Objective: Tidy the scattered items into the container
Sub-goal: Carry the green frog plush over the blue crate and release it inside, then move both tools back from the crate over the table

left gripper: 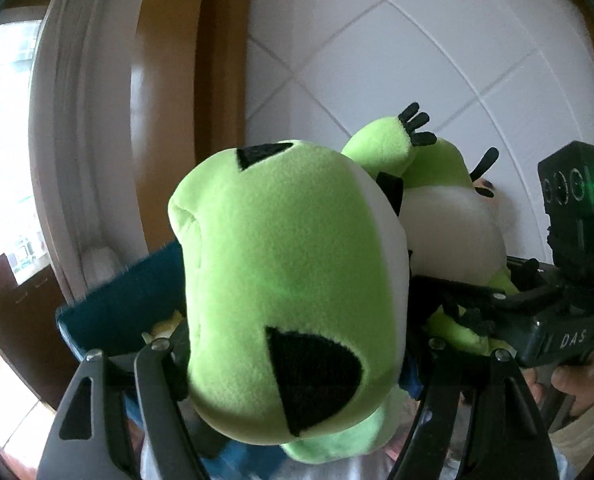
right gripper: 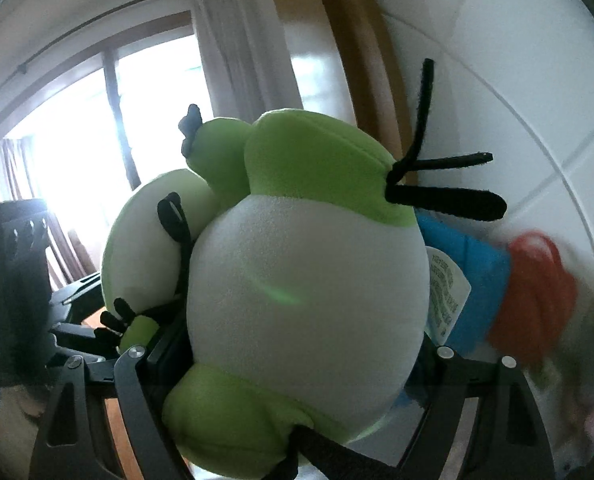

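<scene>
Both claws, left gripper [left gripper: 297,344] and right gripper [right gripper: 289,354], clenched on green plush toy [left gripper: 281,264], blue container [left gripper: 125,300] behind.

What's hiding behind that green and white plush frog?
Behind the frog, the right camera shows a blue item with a white label and something red, blurred. A white tiled wall stands beyond. The frog's body covers whatever lies directly behind it.
</scene>
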`<action>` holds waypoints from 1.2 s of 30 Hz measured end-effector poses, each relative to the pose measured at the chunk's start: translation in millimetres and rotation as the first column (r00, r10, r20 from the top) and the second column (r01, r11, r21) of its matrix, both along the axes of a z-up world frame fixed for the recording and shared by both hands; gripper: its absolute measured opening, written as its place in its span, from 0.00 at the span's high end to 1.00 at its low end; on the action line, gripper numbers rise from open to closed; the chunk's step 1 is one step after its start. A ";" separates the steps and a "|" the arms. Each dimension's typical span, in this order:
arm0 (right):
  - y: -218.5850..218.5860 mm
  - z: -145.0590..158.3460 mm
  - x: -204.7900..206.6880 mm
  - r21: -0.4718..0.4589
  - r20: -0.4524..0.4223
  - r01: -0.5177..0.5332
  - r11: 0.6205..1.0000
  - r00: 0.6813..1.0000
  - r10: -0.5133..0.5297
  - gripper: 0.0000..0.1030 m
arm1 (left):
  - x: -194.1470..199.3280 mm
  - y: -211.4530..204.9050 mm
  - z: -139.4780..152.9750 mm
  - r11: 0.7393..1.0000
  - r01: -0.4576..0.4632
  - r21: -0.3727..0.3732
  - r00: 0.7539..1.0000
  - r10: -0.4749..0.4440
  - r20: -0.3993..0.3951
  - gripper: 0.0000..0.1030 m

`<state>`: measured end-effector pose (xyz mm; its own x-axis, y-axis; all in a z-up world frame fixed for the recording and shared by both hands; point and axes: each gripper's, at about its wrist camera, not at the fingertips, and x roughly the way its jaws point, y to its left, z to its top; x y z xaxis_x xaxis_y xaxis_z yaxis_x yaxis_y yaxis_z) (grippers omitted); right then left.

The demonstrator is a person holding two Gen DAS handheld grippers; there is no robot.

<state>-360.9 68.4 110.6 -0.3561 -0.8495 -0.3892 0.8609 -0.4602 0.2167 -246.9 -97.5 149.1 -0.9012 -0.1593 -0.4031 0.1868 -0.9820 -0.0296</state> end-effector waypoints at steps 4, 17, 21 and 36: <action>-54.5 18.2 -40.9 -0.023 -0.013 0.031 0.999 0.999 -0.031 0.17 | -52.5 -61.6 23.5 0.999 0.028 -0.033 1.000 -0.028 0.012 0.28; -137.1 -4.3 -211.3 0.067 0.151 0.271 0.960 0.949 -0.278 0.16 | -264.4 -169.6 -5.2 0.966 0.254 0.052 0.944 -0.259 0.205 0.26; -145.2 -52.7 -253.7 0.149 0.296 0.299 0.942 0.896 -0.331 0.08 | -308.1 -175.7 -49.4 0.955 0.276 0.112 0.901 -0.298 0.317 0.18; -157.4 -108.4 -278.1 0.367 0.336 0.336 0.868 0.822 -0.460 0.00 | -335.5 -217.0 -144.9 0.975 0.219 0.036 0.839 -0.207 0.503 0.03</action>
